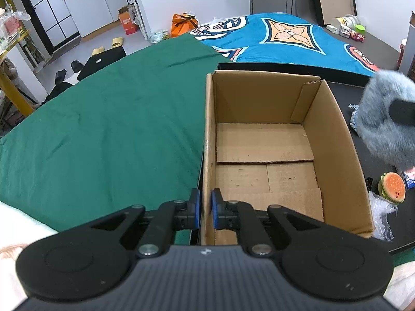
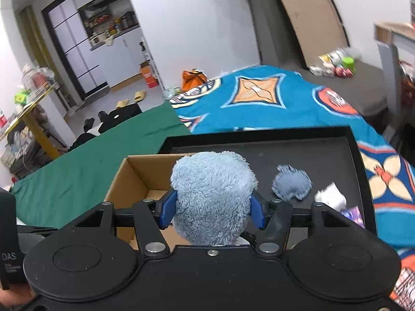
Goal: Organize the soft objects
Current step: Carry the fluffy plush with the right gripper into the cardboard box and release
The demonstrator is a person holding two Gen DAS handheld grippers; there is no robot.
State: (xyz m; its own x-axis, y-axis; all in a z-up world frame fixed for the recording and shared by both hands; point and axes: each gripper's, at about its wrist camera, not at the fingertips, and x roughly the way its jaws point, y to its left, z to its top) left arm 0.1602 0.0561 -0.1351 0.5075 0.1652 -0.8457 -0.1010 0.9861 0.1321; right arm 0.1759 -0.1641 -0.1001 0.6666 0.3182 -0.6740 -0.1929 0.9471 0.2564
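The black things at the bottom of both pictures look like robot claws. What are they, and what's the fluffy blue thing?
They are grabbing tools that a person holds, one in each hand, each with a camera looking along its jaws. In the left-hand picture, the left gripper pinches the wall of an empty cardboard box. In the right-hand picture, the right gripper squeezes a fluffy blue plush above the black tray. On the tray lie a smaller blue fuzzy piece and a hamburger toy.

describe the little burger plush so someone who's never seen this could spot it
Find the open cardboard box on the black tray. Just beyond its right wall lies the burger plush, beside crinkly clear plastic. It alone has an orange bun, green edge and smiley face.
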